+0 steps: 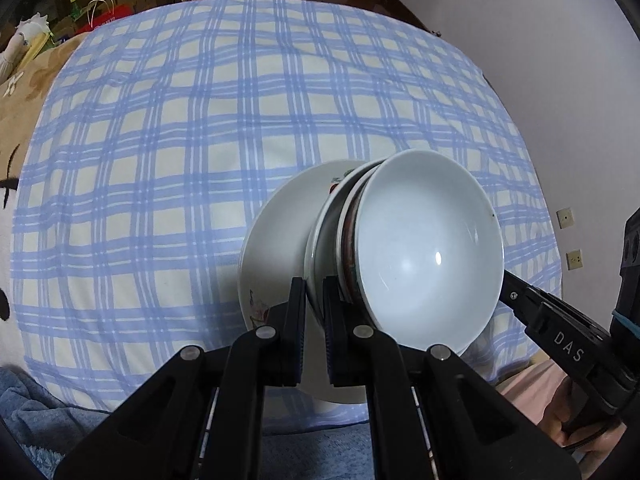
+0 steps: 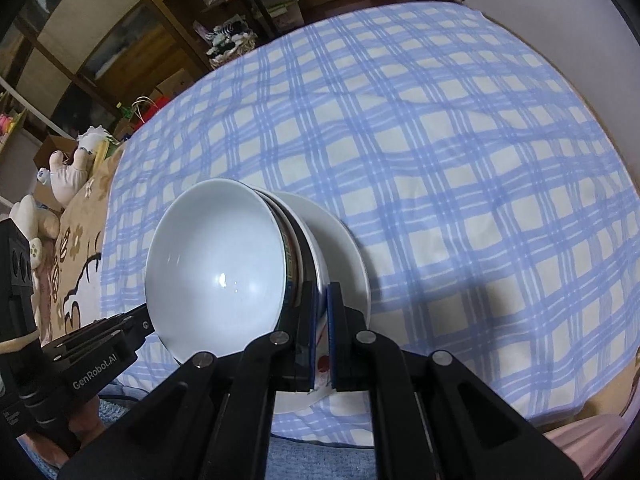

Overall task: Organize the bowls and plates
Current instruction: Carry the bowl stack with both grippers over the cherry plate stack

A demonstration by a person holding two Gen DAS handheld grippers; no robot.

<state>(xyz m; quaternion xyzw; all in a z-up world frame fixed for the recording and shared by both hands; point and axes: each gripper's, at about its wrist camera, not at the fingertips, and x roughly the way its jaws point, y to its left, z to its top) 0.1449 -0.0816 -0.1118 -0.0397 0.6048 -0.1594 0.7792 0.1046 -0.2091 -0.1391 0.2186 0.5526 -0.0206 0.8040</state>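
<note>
A stack of white bowls (image 1: 428, 248) sits nested on a white plate (image 1: 280, 232) with a small flower print, over the blue checked cloth (image 1: 180, 140). My left gripper (image 1: 315, 292) is shut on the near rim of a lower bowl in the stack. My right gripper (image 2: 321, 300) is shut on the rim of a bowl under the top white bowl (image 2: 216, 264), at the opposite side. The plate also shows in the right wrist view (image 2: 344, 256). The right gripper body shows at the right of the left wrist view (image 1: 560, 332).
The checked cloth covers a bed or table, with a brown patterned blanket (image 2: 76, 248) and plush toys (image 2: 68, 176) at its left. Wooden shelves (image 2: 168, 12) and bags stand beyond. A white wall (image 1: 540, 60) is on the right.
</note>
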